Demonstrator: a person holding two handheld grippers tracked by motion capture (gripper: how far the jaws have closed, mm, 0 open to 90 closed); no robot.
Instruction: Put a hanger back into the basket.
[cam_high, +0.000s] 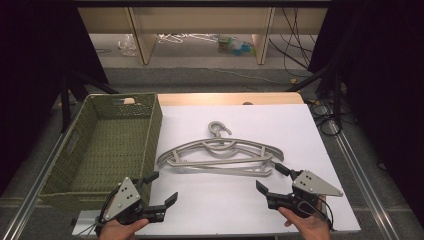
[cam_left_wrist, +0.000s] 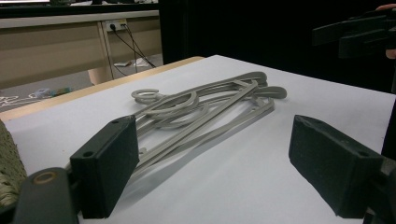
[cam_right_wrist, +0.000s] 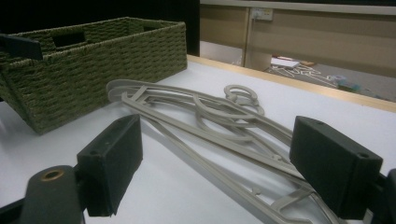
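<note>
curved grey plastic hangers (cam_high: 220, 152), woven basket (cam_high: 107, 145)

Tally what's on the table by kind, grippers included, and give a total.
Grey hangers: 2, stacked and overlapping
Green woven basket: 1
Grippers: 2, left gripper and right gripper, both with fingers open
Total: 5

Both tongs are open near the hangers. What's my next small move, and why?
Probably ease the right tongs forward onto the near bar of the grey hangers. They are open, empty and closest to it; the green basket waits left.
</note>
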